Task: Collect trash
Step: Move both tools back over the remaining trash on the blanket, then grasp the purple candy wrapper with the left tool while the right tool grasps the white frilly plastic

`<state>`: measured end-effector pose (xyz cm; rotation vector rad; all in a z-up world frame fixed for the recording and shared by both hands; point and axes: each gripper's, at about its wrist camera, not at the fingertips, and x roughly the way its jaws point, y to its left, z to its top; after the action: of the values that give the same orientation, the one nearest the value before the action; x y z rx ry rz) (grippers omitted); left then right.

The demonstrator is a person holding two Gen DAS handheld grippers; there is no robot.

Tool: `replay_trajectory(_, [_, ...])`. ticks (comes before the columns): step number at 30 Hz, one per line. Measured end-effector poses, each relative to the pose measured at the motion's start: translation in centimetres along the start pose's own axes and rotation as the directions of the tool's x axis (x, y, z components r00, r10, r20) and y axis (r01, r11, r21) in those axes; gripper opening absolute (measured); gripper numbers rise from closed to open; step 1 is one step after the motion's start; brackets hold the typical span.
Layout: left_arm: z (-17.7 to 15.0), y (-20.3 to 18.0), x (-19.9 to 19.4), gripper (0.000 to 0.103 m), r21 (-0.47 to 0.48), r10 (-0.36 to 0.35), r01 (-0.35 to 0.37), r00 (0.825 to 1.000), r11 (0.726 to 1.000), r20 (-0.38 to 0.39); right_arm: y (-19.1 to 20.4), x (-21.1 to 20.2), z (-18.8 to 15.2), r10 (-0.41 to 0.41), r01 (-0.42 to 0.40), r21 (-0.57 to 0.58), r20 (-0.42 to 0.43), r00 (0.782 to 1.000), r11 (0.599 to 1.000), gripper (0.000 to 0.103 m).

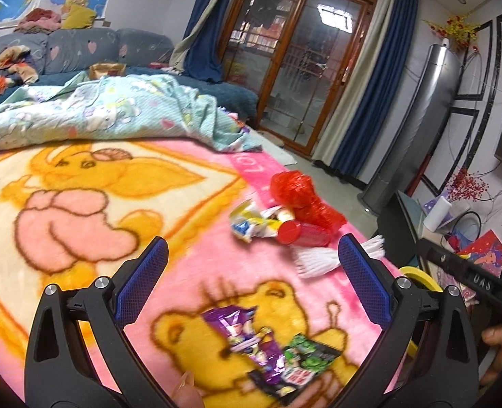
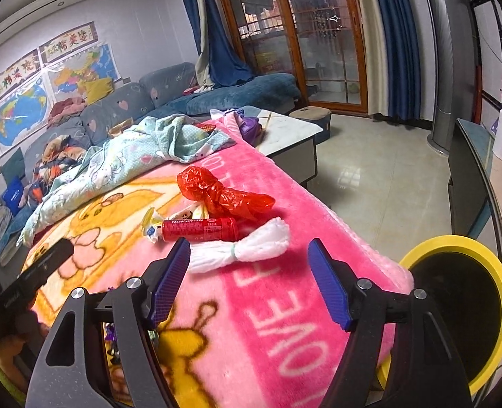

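While every piece of litter lies loose on the pink blanket (image 2: 284, 306), the collecting looks barely begun, as far as these views show. Starting at the left, the left gripper (image 1: 251, 272) hovers over the blanket with its jaws wide and nothing between its pads; just below it, near the camera, sit a purple snack wrapper (image 1: 240, 336) and a green-and-black packet (image 1: 301, 363), touching one another. Farther along, toward the far edge of the bed, a yellow-and-white wrapper (image 1: 254, 222) lies against a red tube (image 2: 200, 228), with a crumpled red plastic bag (image 2: 217, 192) just behind them. Next, nearer the right side, a white bundle of string (image 2: 240, 250) rests just beyond the right gripper (image 2: 249, 282), whose jaws stand wide and empty. At the far right, beside the bed's corner, waits a yellow-rimmed bin (image 2: 454, 241); its inside is dark, so whether anything is already in it cannot be told. By my judgement all visible pieces remain to be picked up and dropped there.
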<state>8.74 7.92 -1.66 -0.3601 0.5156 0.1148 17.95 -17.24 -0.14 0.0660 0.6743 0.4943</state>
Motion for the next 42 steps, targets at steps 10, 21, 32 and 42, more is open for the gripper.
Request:
replay_trajectory(10, [-2.5, 1.2, 2.0, 0.089, -0.061, -0.085, 0.075, 0.978, 0.995, -0.189, -0.2, 5.0, 0.8, -0.039, 0.039, 0.013, -0.041, 0.998, 0.999, 0.07])
replay_trajectory(21, [-5.0, 1.2, 4.2, 0.066, -0.129, -0.133, 0.095, 0.935, 0.987, -0.328, -2.3, 9.3, 0.3, -0.018, 0.03, 0.1, -0.119, 0.993, 0.995, 0.07])
replay_trajectory(32, [-5.6, 0.7, 4.8, 0.036, -0.108, -0.134, 0.102, 0.927, 0.989, -0.35, -2.8, 11.3, -0.5, 0.09, -0.055, 0.194, -0.173, 0.981, 0.979, 0.041])
replay_trajectory(42, [-5.5, 0.9, 4.8, 0.022, -0.127, -0.168, 0.132, 0.925, 0.983, -0.342, -1.7, 9.6, -0.9, 0.11, -0.089, 0.117, -0.188, 0.976, 0.989, 0.021])
